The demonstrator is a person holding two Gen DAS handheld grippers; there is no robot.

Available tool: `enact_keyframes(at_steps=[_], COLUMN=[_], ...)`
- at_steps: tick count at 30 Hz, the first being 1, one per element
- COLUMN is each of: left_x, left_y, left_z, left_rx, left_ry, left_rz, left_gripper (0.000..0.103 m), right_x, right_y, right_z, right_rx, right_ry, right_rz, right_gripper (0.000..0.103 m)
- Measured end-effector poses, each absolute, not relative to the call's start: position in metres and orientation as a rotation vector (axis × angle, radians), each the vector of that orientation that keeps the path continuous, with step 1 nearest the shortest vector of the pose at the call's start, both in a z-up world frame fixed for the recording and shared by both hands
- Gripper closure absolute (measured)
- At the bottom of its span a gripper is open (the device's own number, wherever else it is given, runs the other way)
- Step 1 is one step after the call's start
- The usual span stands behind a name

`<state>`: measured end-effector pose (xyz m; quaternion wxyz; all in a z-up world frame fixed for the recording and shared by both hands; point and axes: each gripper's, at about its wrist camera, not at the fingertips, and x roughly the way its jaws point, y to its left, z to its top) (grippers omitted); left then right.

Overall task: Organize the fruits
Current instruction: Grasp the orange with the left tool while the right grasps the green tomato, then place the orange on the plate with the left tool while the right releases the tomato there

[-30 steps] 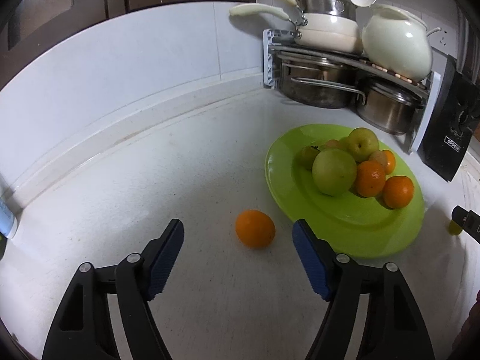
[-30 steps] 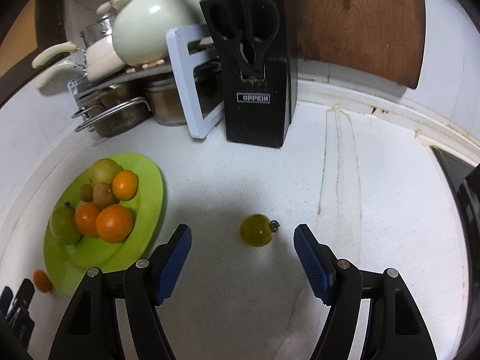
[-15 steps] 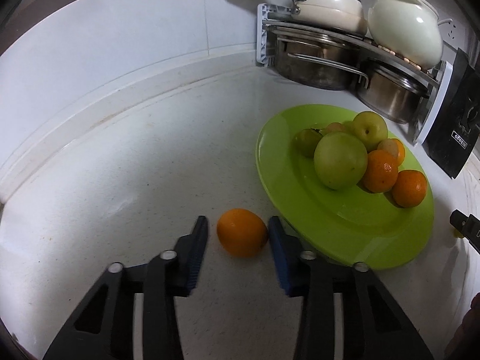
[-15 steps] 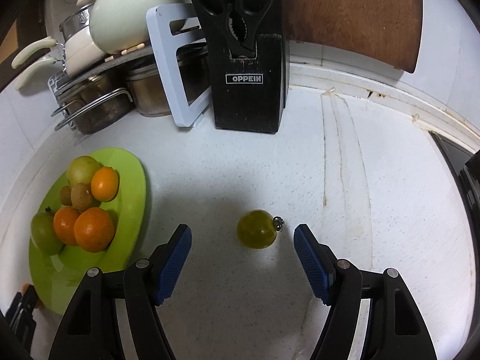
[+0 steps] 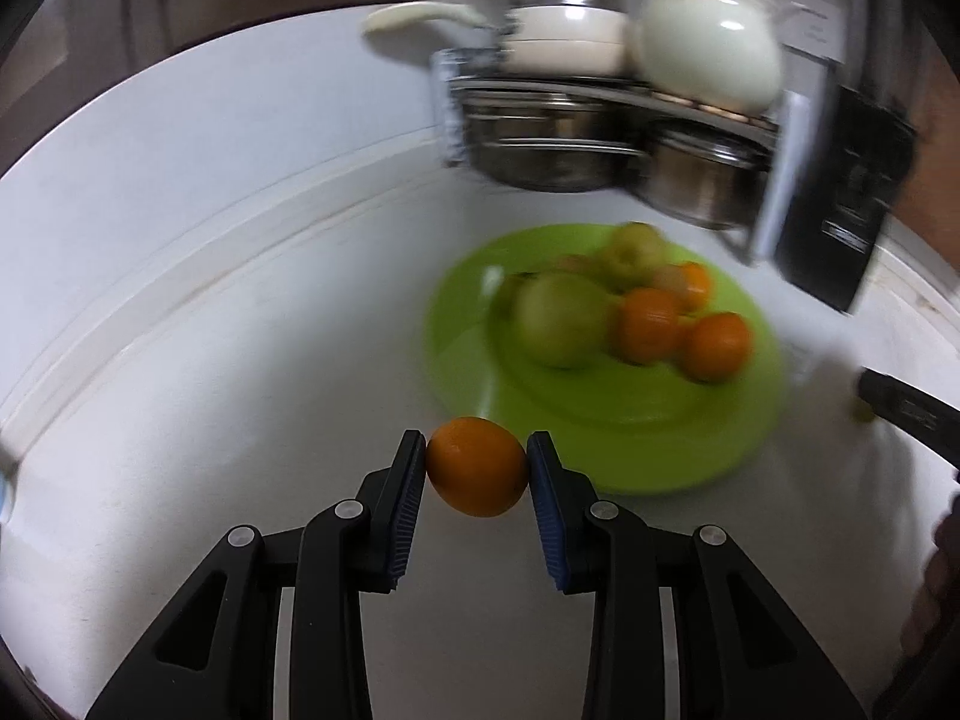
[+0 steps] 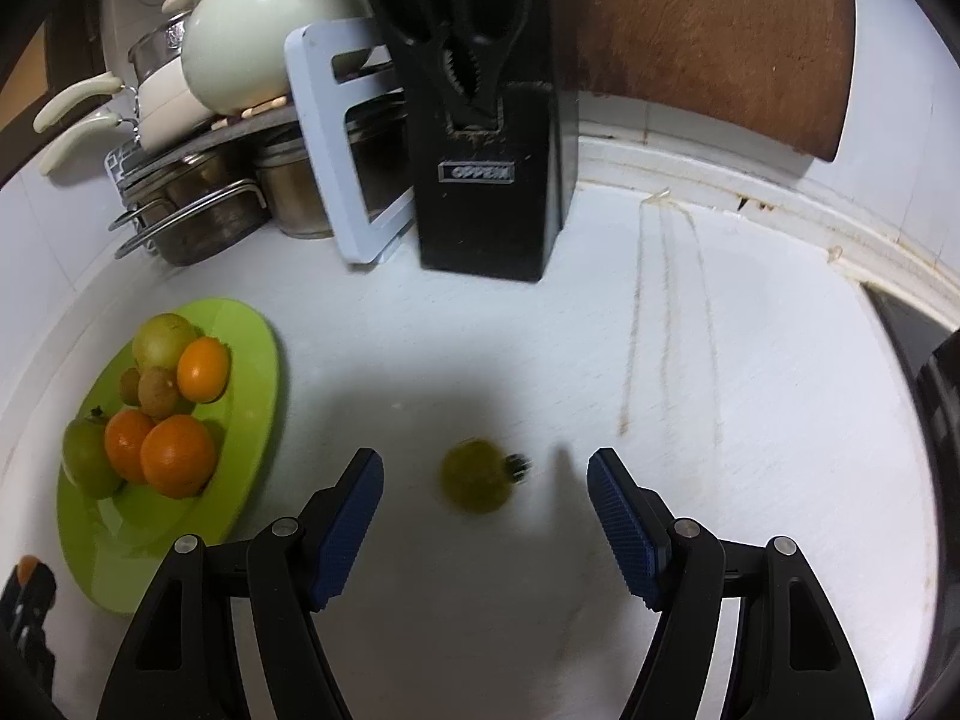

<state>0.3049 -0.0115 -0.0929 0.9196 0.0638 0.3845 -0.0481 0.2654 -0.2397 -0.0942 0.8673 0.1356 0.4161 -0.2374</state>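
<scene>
White countertop (image 6: 750, 360) runs under both of your grippers, with a white tiled wall behind it and a two-tier pot rack (image 5: 606, 90) in the corner holding steel pots below and cream cookware above. Beside the rack stands a black knife block (image 6: 489, 138) with scissors slotted in its front, and a brown wooden board (image 6: 702, 30) leans against the wall behind it.

Your left gripper (image 5: 477, 465) pinches an orange (image 5: 477, 467) between its two blue pads — both pads press against the fruit's sides. Whether the orange rests on the counter or hangs just above it, you cannot tell from this view. It sits just beside the near rim of the green plate (image 5: 630, 444), which looks blurred here. On that plate lie a large green apple (image 5: 564, 321), a second yellow-green fruit behind it, and several oranges clustered together; the right wrist view also shows a couple of small brown fruits among them.

Your right gripper (image 6: 486, 480) has its jaws spread wide, one finger on each side of a small yellow-green fruit (image 6: 477, 477) with a dark stem end. That fruit lies on the counter between the fingertips, touching neither, well apart from the plate on its left — it appears smeared by motion blur
</scene>
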Motion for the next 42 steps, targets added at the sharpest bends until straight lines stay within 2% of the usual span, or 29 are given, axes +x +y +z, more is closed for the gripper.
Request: enact_keyframes(at_steps=[5,10,18,32,42], left_x=[0.301,0.301,0.3,0.3,0.32], left_y=[-0.034,-0.042,-0.043,-0.038,-0.025], left_z=[-0.092,-0.096,-0.098,-0.088,-0.078], left_rx=[0.147,0.146,0.142,0.143,0.125], left_ry=[0.805,0.821,0.824,0.805,0.797], left_rz=[-0.198,-0.217,-0.224,-0.227,-0.324], left_gripper=[0.068,0.068,0.068,0.068,0.068], right_x=[0.267,0.271,0.273,0.265,0.277], right_y=[-0.253,-0.248,-0.246,-0.232,-0.174], right_z=[-0.098,-0.102,-0.106,-0.087,-0.067], right_rx=[0.288,0.283,0.271,0.239,0.178], right_ry=[0.918,0.946,0.963,0.926,0.907], right_rz=[-0.446,-0.381,-0.337,-0.261,0.009], right_gripper=[0.032,0.051,0.071,0.073,0.073])
